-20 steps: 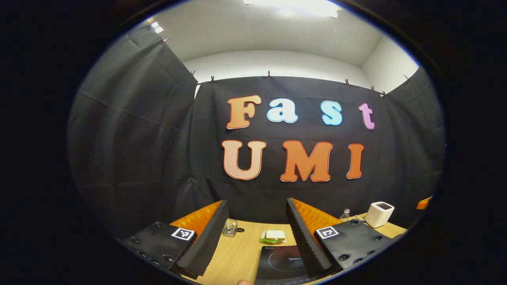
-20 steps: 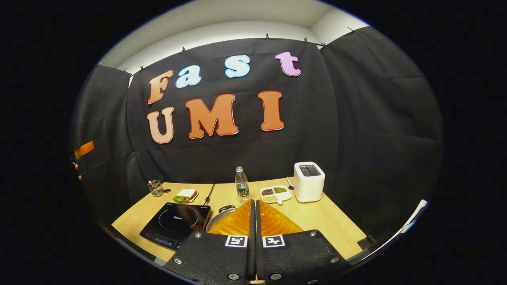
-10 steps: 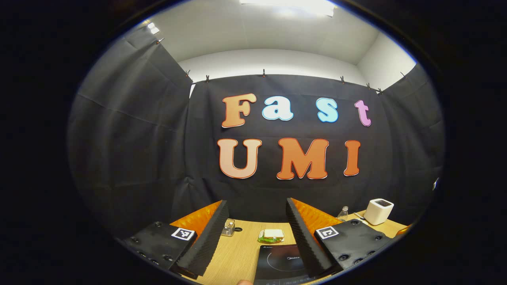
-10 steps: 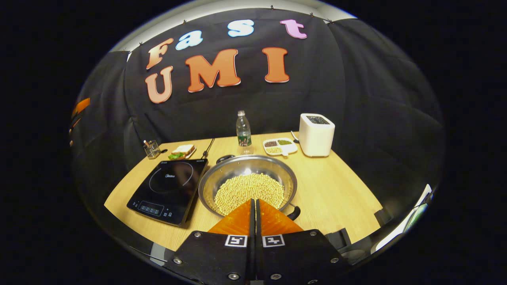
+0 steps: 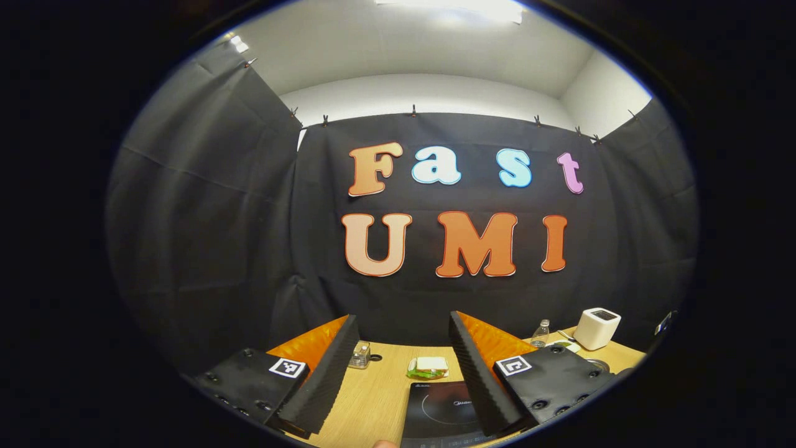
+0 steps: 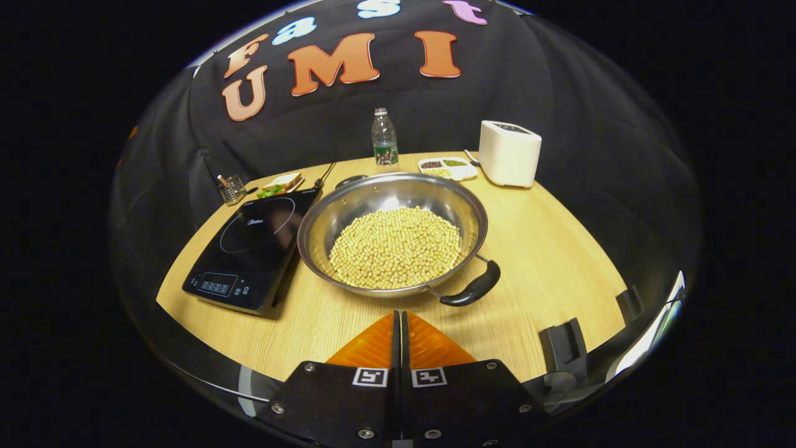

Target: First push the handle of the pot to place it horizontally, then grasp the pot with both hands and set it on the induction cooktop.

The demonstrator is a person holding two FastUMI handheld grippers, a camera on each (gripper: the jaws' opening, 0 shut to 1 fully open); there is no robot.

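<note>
Lining up for the push, I have the right gripper (image 6: 398, 320) above the near edge of the table (image 6: 547, 230) with its two orange fingers pressed together and nothing between them, and that blunt closed tip is what I would nudge with. The pot (image 6: 392, 233), a wide steel pan heaped with pale beans (image 6: 395, 247), sits on the wood just beside the induction cooktop (image 6: 249, 242), on its right in the right gripper view. Its near black handle (image 6: 474, 289) points toward me and to the right, so I judge the step in hand is to touch the side of that handle low and swing it slowly; a fast shove could slide the whole pan or spill beans. The left gripper (image 5: 404, 373) hangs spread wide and empty over the cooktop's near end, well placed for the later two-handed lift. The far handle (image 6: 349, 181) is mostly hidden behind the rim, so I cannot tell its angle. Beyond stand a bottle (image 6: 384, 137) and a white toaster (image 6: 509, 154), well apart from the pan.
</note>
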